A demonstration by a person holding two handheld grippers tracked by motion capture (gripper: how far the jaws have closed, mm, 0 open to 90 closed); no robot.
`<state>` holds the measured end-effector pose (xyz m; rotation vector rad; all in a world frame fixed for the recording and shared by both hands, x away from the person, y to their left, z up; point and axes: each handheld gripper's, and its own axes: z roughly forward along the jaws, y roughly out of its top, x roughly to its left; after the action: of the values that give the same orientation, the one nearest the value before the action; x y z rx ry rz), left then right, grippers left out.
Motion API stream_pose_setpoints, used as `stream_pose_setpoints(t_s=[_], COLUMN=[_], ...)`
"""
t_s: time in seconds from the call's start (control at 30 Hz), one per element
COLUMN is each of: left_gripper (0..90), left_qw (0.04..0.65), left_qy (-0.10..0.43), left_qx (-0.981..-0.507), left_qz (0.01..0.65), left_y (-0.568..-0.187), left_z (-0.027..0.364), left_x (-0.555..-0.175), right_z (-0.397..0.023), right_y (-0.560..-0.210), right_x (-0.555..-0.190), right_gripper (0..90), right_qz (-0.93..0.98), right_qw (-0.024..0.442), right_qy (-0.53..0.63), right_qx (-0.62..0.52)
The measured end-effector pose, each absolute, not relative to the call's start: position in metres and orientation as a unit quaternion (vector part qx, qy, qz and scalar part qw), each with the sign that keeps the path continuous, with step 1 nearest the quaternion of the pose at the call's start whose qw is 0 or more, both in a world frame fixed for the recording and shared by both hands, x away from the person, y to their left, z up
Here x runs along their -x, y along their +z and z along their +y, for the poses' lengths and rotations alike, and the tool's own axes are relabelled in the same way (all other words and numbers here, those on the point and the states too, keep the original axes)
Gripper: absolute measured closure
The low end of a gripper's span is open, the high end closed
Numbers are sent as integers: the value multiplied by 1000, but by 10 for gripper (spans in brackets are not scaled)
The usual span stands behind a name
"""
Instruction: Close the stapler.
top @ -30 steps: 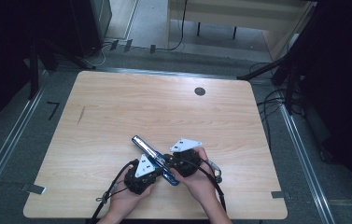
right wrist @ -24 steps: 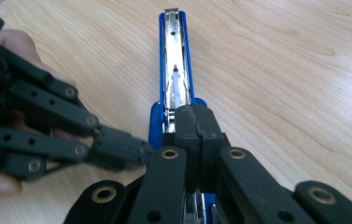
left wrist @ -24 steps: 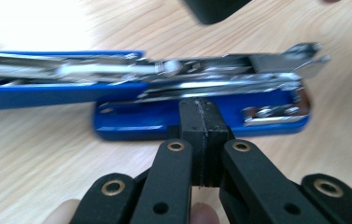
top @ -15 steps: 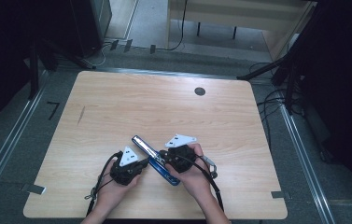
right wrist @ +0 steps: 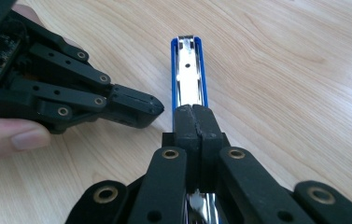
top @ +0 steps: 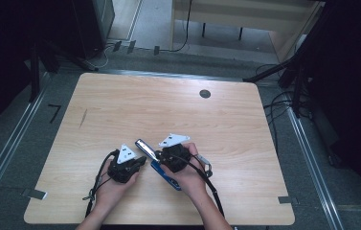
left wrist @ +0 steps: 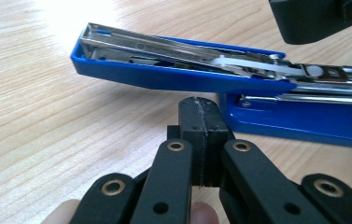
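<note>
One blue stapler (top: 161,166) lies opened on the tabletop (top: 120,110) near its front edge, long axis running diagonally from back-left to front-right. Left gripper (top: 137,162), fingers pressed together on nothing, sits just left of it. Right gripper (right wrist: 193,122), fingers likewise closed and empty, hovers over the stapler's metal rail.

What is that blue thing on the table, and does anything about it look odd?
It's a blue stapler, and it lies swung open on the table: its top arm tilts up off the base, baring the metal staple channel. Both claws, left and right, are shut beside it.
</note>
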<state>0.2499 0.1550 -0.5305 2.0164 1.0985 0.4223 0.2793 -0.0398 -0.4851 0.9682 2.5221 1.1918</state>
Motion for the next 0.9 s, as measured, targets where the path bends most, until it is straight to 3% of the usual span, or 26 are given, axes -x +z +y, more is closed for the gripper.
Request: stream_pose_setpoints(t_s=[0.9], left_gripper=[900], left_qw=[384], left_qy=[162], left_qx=[-786], left_qz=[457], left_y=[-532], left_z=[153], left_x=[-260], right_z=[-13], right_y=[-498], right_x=[-295], right_gripper=[900], right_qz=[862], right_qw=[96], right_qy=[380], right_qx=[-320])
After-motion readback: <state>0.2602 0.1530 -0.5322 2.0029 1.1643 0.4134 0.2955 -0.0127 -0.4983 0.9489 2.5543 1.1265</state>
